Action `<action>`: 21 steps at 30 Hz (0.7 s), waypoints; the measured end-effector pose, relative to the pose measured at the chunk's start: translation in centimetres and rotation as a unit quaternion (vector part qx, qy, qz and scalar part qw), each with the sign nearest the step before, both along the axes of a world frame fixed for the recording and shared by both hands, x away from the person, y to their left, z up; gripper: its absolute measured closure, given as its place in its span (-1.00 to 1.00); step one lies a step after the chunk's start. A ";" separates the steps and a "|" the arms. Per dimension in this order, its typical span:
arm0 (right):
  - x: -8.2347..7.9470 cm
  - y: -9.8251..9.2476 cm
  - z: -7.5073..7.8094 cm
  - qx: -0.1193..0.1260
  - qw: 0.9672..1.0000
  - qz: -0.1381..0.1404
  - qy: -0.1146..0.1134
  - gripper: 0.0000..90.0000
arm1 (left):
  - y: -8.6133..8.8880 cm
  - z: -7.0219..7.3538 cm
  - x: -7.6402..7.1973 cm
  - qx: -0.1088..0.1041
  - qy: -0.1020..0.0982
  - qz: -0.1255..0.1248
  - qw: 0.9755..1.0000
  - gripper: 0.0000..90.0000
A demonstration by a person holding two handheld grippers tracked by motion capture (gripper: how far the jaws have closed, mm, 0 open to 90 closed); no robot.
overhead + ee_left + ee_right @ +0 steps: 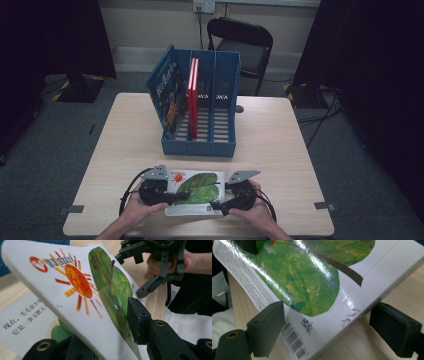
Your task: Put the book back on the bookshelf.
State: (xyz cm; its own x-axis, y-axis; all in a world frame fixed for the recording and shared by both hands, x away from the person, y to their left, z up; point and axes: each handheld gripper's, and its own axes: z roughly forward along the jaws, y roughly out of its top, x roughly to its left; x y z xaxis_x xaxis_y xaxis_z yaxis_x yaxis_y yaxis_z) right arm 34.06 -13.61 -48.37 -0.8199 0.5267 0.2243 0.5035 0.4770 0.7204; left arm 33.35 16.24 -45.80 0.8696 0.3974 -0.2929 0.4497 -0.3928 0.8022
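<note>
A picture book (197,187) with an orange sun and a green leaf on its white cover lies at the front of the table (280,145). My left gripper (172,197) is at its left edge. In the left gripper view it (107,335) is shut on the raised cover (82,290), and a page with printed text (22,320) shows underneath. My right gripper (218,204) is at the book's right front corner. In the right gripper view it (332,330) stands open around the spine corner (352,310), with its right pad (394,327) apart from the spine.
A blue file holder (200,146) stands mid-table behind the book, with an upright red book (193,95) in it and a blue picture book (167,95) leaning at its left side. A black chair (245,40) stands beyond the table. The right gripper (130,275) also shows in the left gripper view.
</note>
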 end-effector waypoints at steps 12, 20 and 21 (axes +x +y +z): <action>-0.1 -0.8 1.5 0.009 0.998 -0.027 -0.049 -0.34 | -0.4 0.1 0.3 0.011 -0.023 0.020 0.999 0.59; -0.3 -1.6 3.0 0.037 0.996 -0.032 -0.076 -0.12 | -0.5 -0.3 0.5 0.064 -0.048 0.038 0.996 0.57; -0.3 -1.7 3.4 0.044 0.995 -0.034 -0.080 -0.10 | -0.7 -0.7 0.4 0.073 -0.048 0.037 0.995 0.60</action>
